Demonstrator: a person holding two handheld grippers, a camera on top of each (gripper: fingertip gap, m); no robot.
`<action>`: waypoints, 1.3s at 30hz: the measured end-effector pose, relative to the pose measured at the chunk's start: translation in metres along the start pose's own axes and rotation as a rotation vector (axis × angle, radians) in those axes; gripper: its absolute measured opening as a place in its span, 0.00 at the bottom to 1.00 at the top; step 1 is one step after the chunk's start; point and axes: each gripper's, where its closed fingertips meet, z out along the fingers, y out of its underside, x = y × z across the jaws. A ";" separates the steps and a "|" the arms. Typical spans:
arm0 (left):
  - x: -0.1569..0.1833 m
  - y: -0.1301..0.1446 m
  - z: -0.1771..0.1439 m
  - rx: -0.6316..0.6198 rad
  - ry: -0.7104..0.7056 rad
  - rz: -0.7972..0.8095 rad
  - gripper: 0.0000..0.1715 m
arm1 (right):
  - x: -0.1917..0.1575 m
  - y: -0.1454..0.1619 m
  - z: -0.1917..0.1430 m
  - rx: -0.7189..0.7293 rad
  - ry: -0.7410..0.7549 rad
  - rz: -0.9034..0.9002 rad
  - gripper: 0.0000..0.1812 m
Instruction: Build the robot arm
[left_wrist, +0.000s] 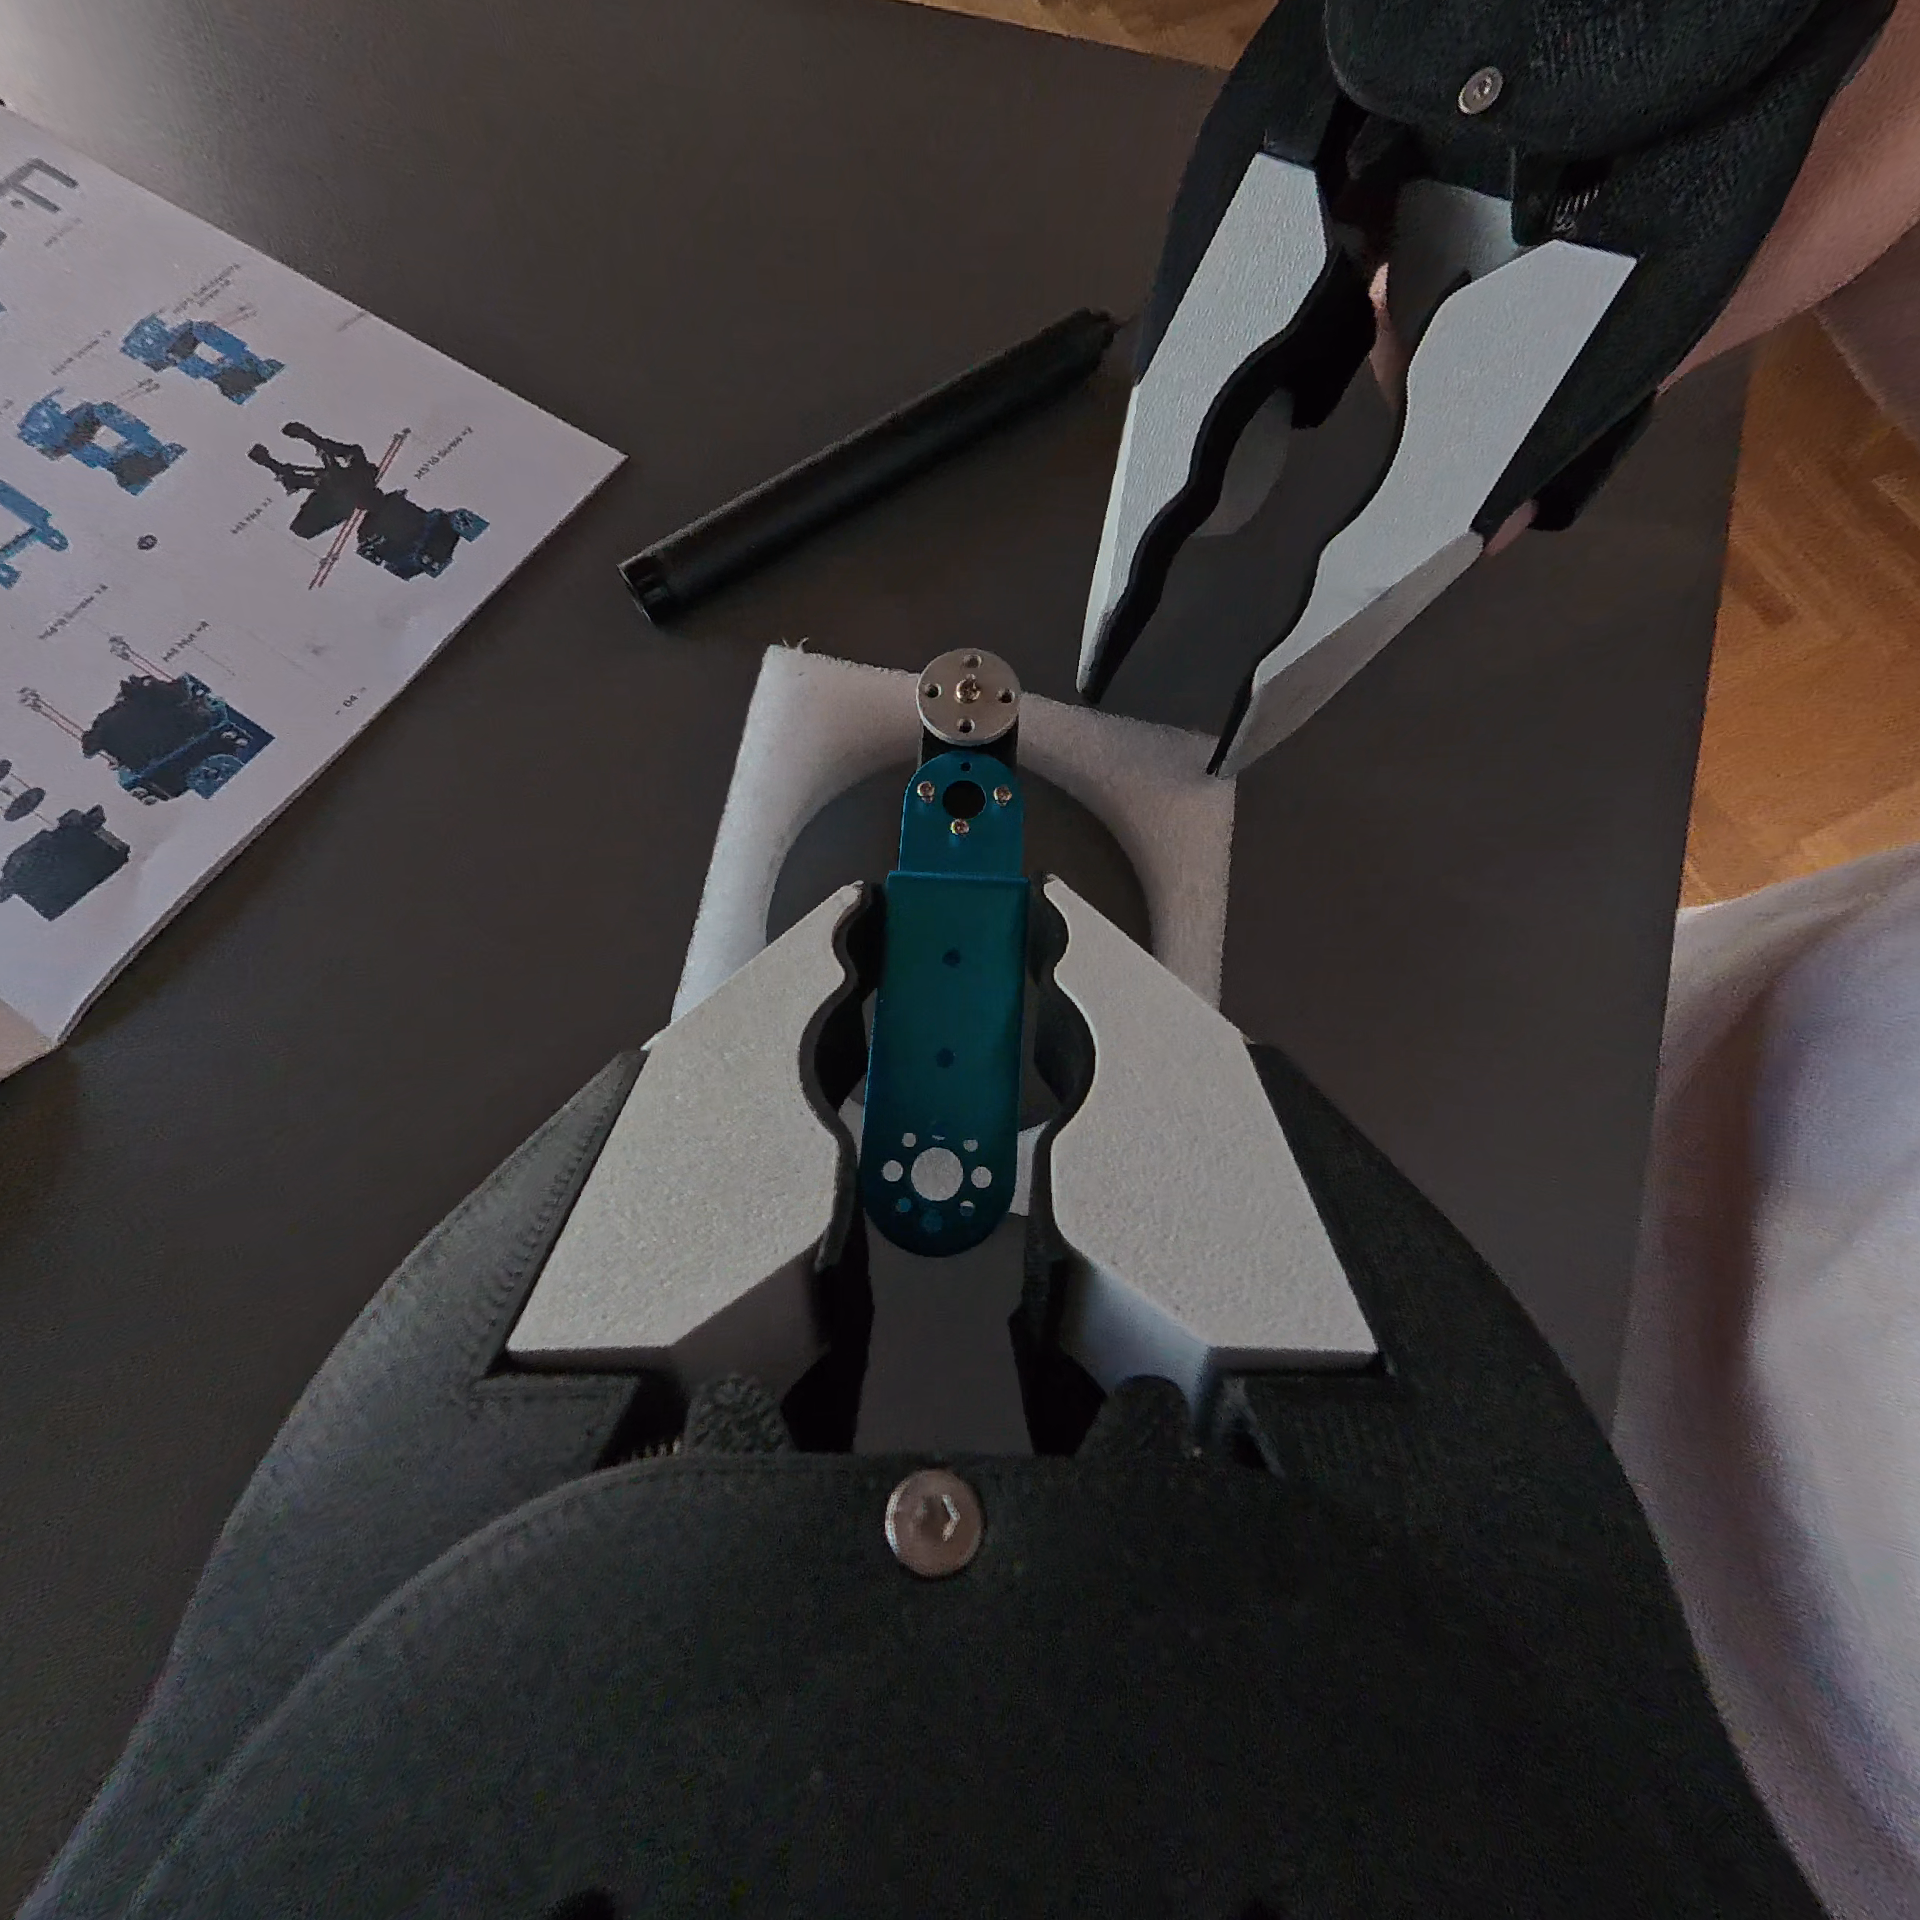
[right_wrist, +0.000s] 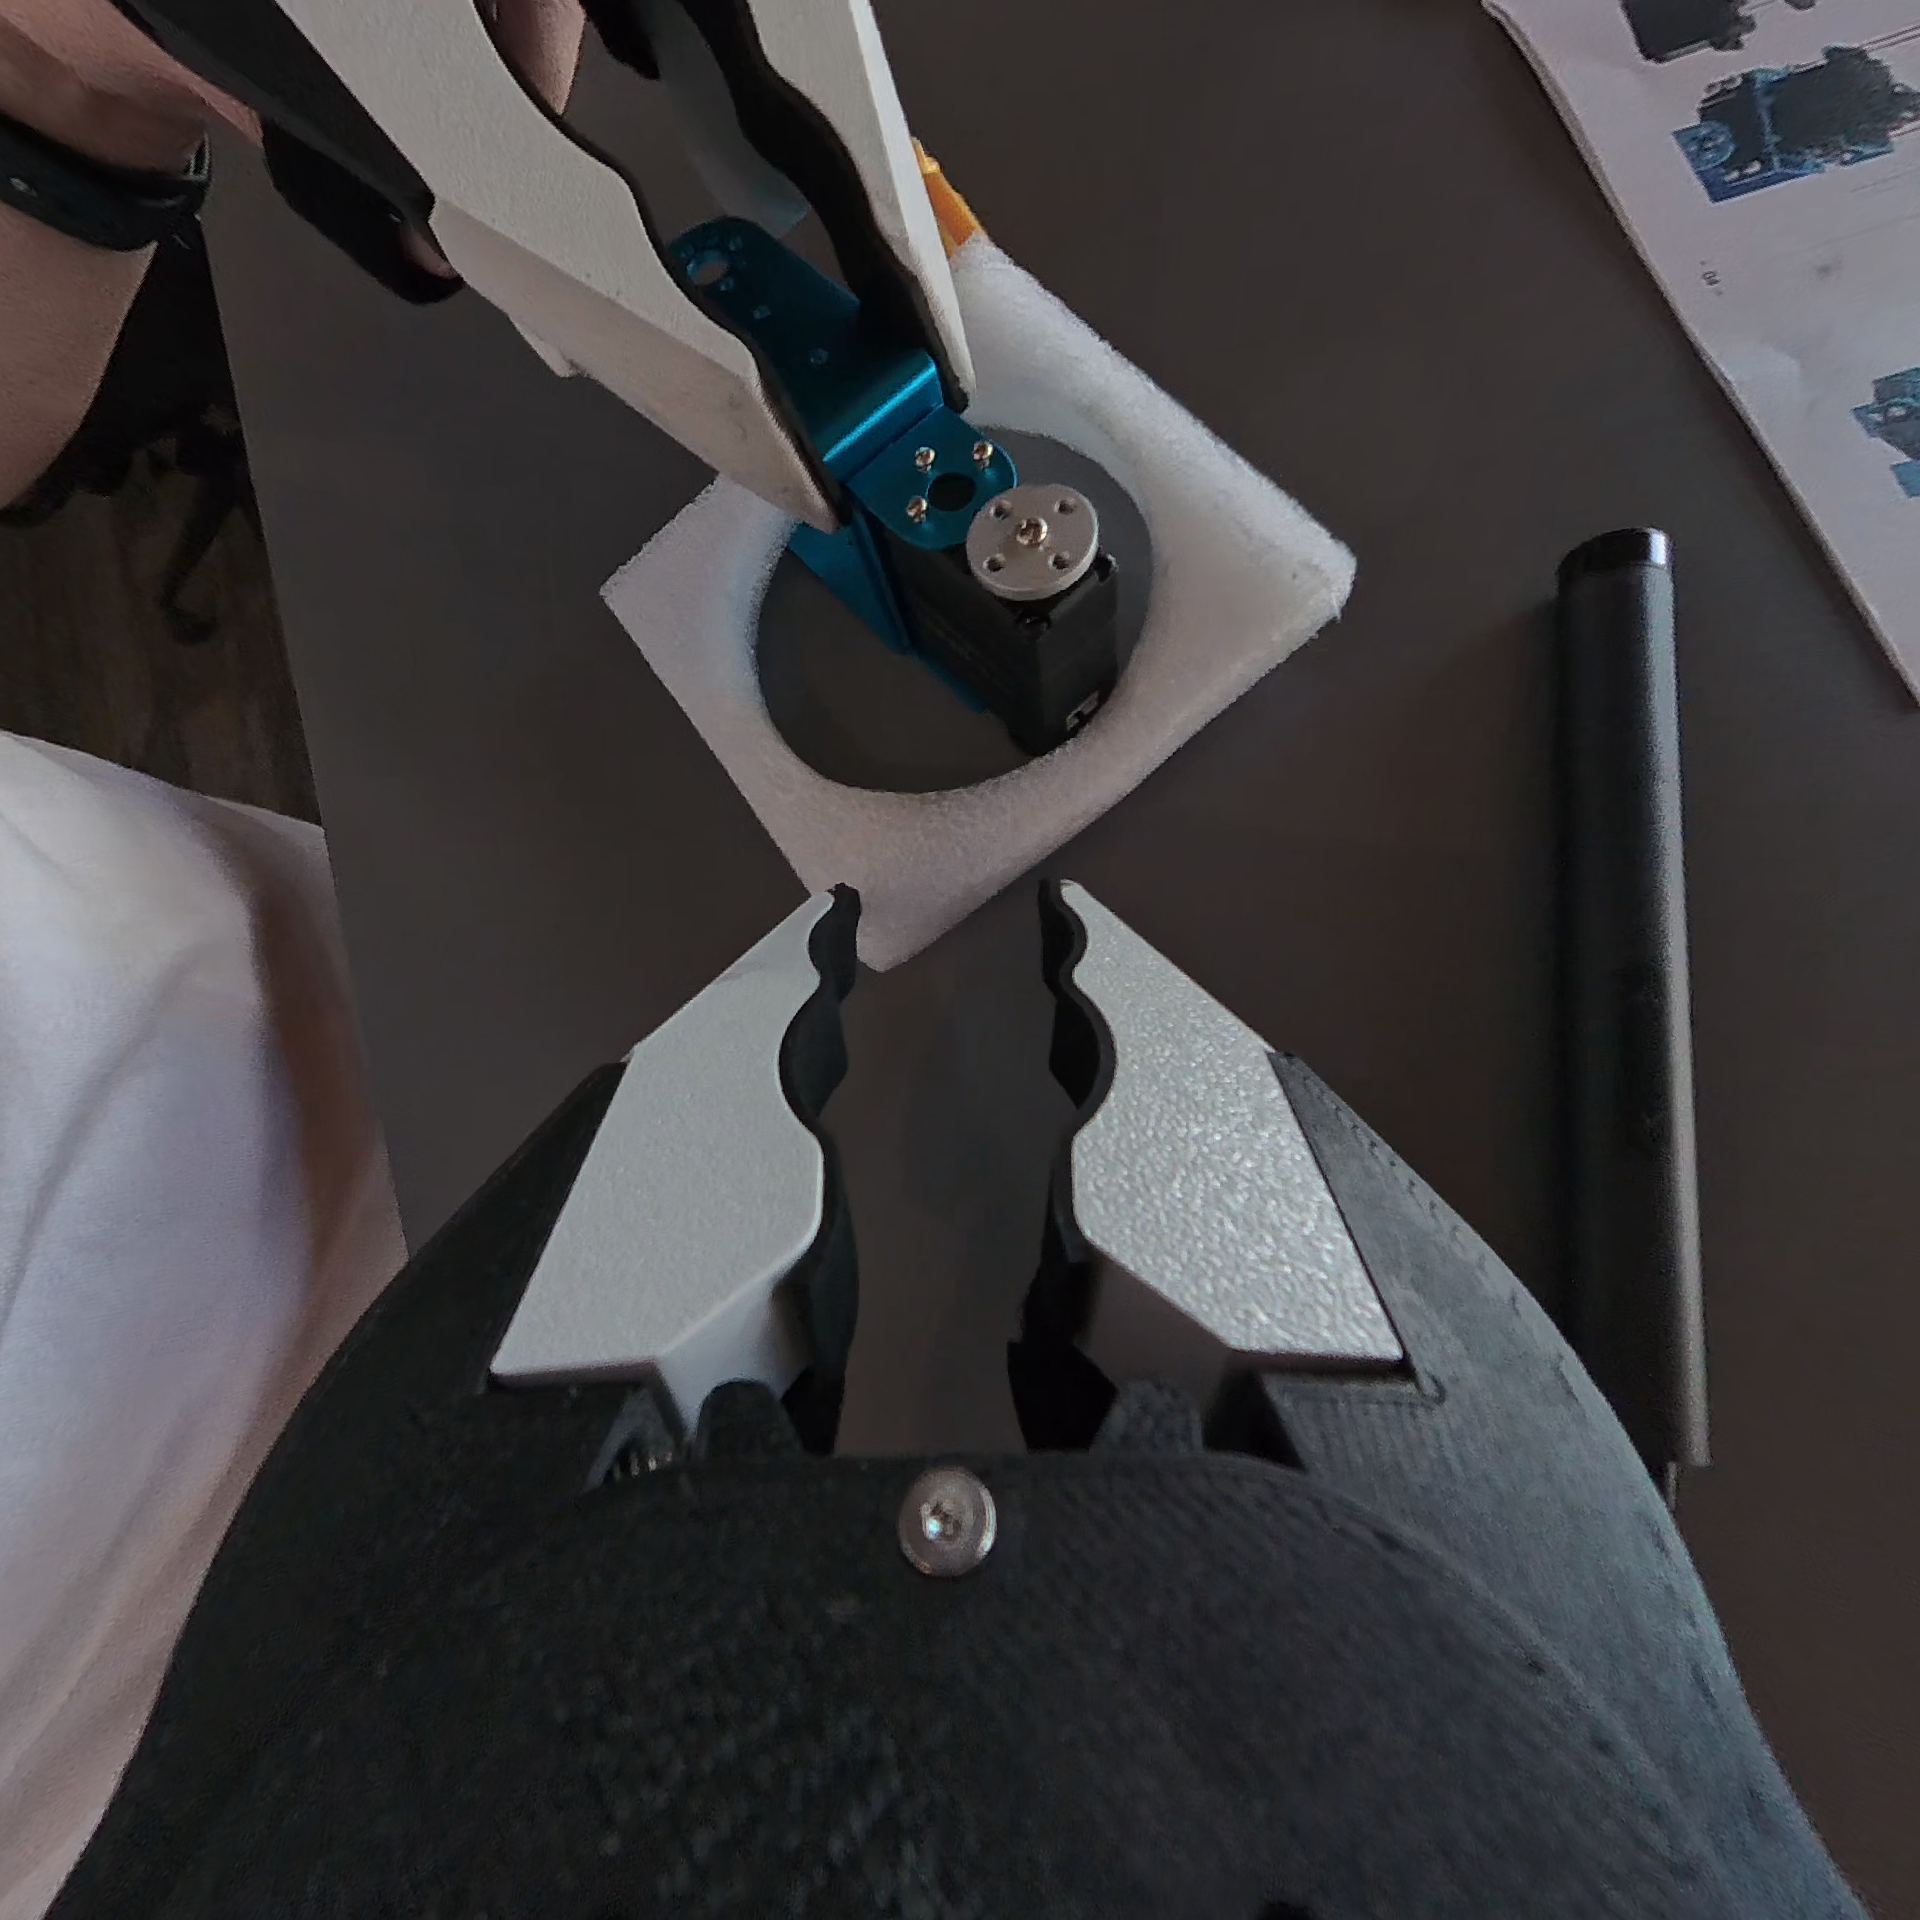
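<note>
Right, the blue bracket (left_wrist: 940, 997) sits clamped between the left gripper's (left_wrist: 951, 894) fingers, its long axis running straight out along them. At its far end hangs a black servo (right_wrist: 1023, 649) with a round metal horn (left_wrist: 966, 694) on top, and that end dips into the round hole of a white foam square (left_wrist: 1164, 831) lying on the dark table (left_wrist: 520, 1143). The right gripper (right_wrist: 948, 902) hovers just beside the foam's near corner, fingers parted narrowly with nothing between them, tips pointing toward the servo. So the left is on the part and the right is close but apart from it, facing it across the foam. Whether the servo touches the table inside the hole, I cannot tell. A black tube (right_wrist: 1626, 997) lies on the table just right of the right gripper, well clear of the foam. Further out, a printed instruction sheet (left_wrist: 260, 540) lies flat. A white sleeve (right_wrist: 135, 1039) fills the edge.
</note>
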 end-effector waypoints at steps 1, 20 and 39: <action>0.001 0.000 -0.001 0.002 0.010 -0.003 0.16 | 0.000 -0.001 -0.001 0.007 0.004 -0.003 0.20; 0.016 0.052 -0.047 0.245 -0.406 -0.535 0.22 | 0.001 -0.012 -0.034 0.110 -0.265 -0.261 0.27; -0.080 0.069 -0.041 -0.128 -0.340 0.090 0.28 | 0.002 -0.046 0.021 0.108 -0.247 -0.343 0.33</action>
